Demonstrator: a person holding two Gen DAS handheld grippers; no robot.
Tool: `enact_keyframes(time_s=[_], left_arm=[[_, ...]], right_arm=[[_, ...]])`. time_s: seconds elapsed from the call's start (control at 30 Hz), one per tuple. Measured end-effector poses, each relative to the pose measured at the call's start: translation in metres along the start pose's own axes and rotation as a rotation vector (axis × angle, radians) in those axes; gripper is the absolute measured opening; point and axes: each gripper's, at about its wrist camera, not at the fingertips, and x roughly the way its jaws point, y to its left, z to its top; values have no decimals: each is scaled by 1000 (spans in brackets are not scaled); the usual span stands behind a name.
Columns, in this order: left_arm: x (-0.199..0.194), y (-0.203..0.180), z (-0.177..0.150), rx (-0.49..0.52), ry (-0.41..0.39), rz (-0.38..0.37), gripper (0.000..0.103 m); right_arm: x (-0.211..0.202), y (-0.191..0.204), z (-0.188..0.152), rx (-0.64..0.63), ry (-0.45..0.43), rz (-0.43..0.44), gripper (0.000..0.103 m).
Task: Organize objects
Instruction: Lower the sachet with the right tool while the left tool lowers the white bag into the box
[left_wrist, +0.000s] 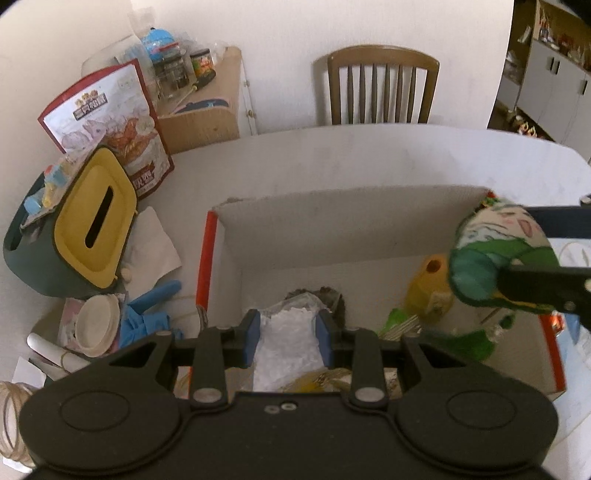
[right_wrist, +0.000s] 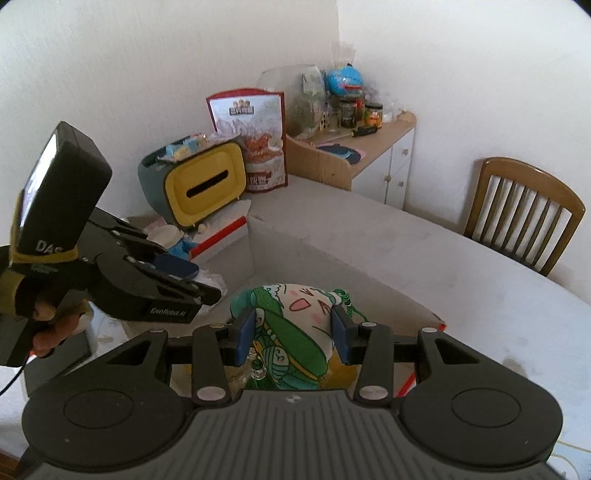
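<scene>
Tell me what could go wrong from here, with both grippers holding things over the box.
1. The right gripper pinches the soft printed pouch only across its middle; its green cord dangles and may snag on the cardboard box wall.
2. The left gripper holds a crinkly white plastic bag close by, so the two grippers could collide over the box.
3. The box already looks crowded, including a yellow object, so dropped items may pile up.

Both wrist views over cardboard box (left_wrist: 332, 229)
</scene>
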Motion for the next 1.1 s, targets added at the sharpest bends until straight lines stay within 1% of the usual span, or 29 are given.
enact_keyframes(time_s=[0.13, 0.27, 0.47, 0.7, 0.93, 1.1], left_arm=[[12, -1, -4, 18, 27, 0, 31], [22, -4, -8, 42, 52, -4, 31], [33, -7, -14, 70, 84, -6, 31], [40, -8, -18, 91, 106, -13, 31], [47, -8, -20, 94, 127, -7, 34], [47, -6, -21, 84, 128, -2, 35]], right_arm=[[22, 2, -4, 0, 26, -1, 43], [42, 7, -10, -26, 57, 1, 43], [59, 15, -21, -61, 96, 7, 43], [66, 20, -29, -80, 121, 7, 46], [67, 18, -29, -59, 127, 10, 51], [63, 16, -29, -41, 129, 10, 52]])
